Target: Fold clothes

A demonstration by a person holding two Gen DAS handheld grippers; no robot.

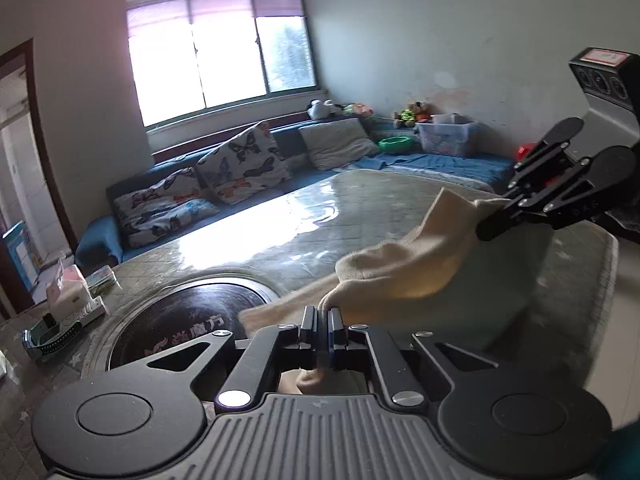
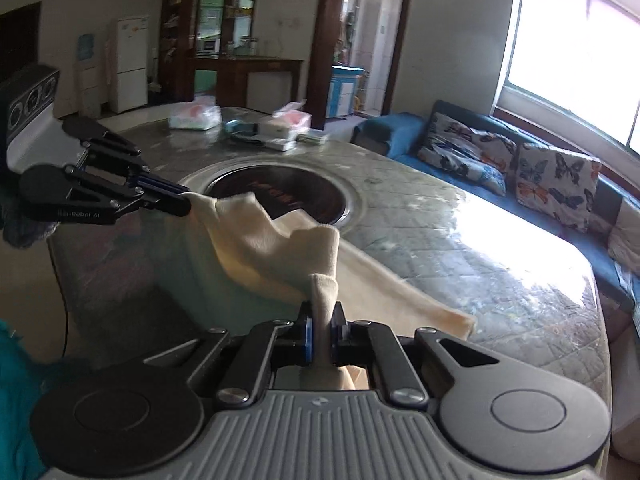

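Cloth [image 1: 400,268], cream, was pinched at one edge by left gripper [image 1: 322,320], jaws clamped tight on it. Right gripper [image 2: 322,322] likewise clamped on another edge. Fabric sagged between both, far end trailing ahead of them on the table [image 2: 460,240] beside the round inset [image 2: 276,196]. Step looked like lift-and-spread before first fold; next needs even tension, then carrying the held edge over.
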